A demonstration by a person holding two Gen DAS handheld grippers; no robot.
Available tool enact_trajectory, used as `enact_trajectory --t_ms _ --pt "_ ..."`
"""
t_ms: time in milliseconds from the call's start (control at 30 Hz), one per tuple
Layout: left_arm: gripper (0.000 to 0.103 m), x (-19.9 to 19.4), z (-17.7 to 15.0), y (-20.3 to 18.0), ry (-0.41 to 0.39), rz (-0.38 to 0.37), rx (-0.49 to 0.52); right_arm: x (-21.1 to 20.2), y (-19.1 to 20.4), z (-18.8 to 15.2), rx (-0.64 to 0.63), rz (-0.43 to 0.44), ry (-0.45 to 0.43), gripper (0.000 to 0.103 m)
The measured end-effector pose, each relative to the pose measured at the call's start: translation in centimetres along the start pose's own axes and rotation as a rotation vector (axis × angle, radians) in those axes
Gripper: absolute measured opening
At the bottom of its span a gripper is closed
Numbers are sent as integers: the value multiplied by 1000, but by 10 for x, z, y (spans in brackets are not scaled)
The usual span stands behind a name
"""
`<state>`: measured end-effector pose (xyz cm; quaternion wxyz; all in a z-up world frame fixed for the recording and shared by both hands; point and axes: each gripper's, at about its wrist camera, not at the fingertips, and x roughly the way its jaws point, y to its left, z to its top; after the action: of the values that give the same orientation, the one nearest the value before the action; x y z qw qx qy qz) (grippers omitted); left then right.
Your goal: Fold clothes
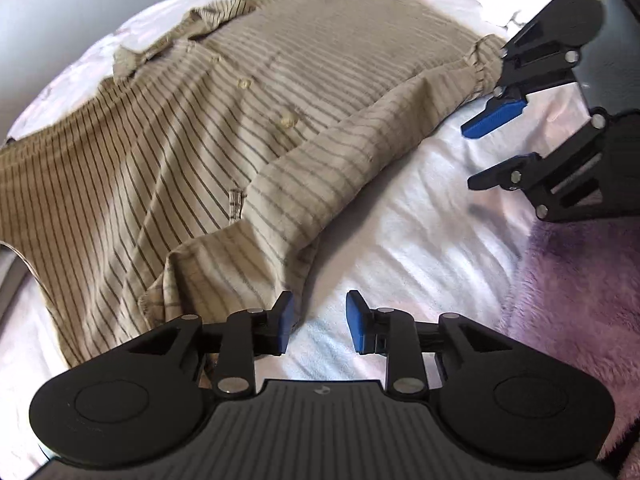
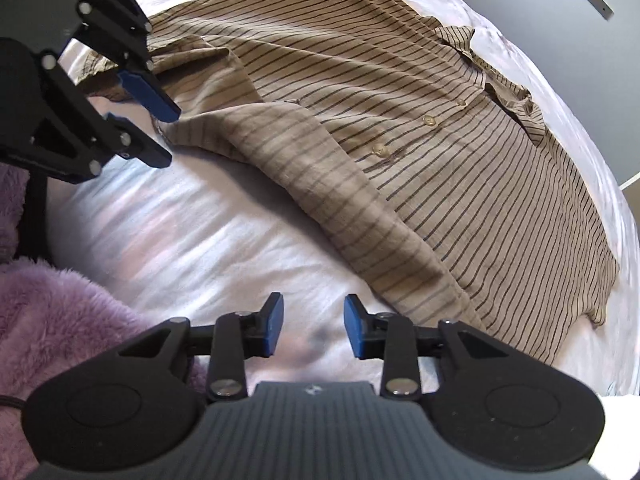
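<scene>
A beige shirt [image 1: 224, 128] with thin dark stripes and a buttoned front lies flat on a white bedsheet [image 1: 420, 232]. Its near edge is folded up over the front as a long flap [image 1: 320, 184]. My left gripper [image 1: 320, 320] stands open at one end of that flap, its left pad against the cloth edge, with only sheet between the pads. At the other end of the flap [image 2: 360, 216] on the shirt [image 2: 460, 152], my right gripper [image 2: 314, 320] is open over bare bedsheet [image 2: 192, 232]. Each gripper shows in the other's view, left gripper [image 2: 168, 138], right gripper [image 1: 474, 152].
A fluffy purple blanket [image 1: 580, 288] [image 2: 60, 320] lies on the near side of the bed beside both grippers. A crumpled white cloth [image 1: 496, 0] sits past the shirt's far corner. A grey wall [image 2: 600, 80] lies beyond the bed.
</scene>
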<state>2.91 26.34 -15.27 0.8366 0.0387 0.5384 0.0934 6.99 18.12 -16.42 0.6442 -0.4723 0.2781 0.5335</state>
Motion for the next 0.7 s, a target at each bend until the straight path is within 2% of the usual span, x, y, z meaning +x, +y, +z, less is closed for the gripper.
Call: enact_trajectory --t_ms 133,367,467,533,633,700 --pt "26 13 11 8 -37 44 -1 14 -6 6 -9 -61 -7 37" --pt "28 44 17 28 -31 83 -16 48 -28 14 7 -59 -7 33" --pt "29 40 18 48 -104 95 -120 55 -44 15 92 -100 -47 33" --pt "30 38 18 58 -141 133 -152 57 -57 15 169 -119 -79 33" --pt "32 41 19 72 -167 177 -199 65 -76 10 265 -158 -98 30" --pt "34 46 20 81 -164 170 -238 73 -88 5 331 -168 -89 30"
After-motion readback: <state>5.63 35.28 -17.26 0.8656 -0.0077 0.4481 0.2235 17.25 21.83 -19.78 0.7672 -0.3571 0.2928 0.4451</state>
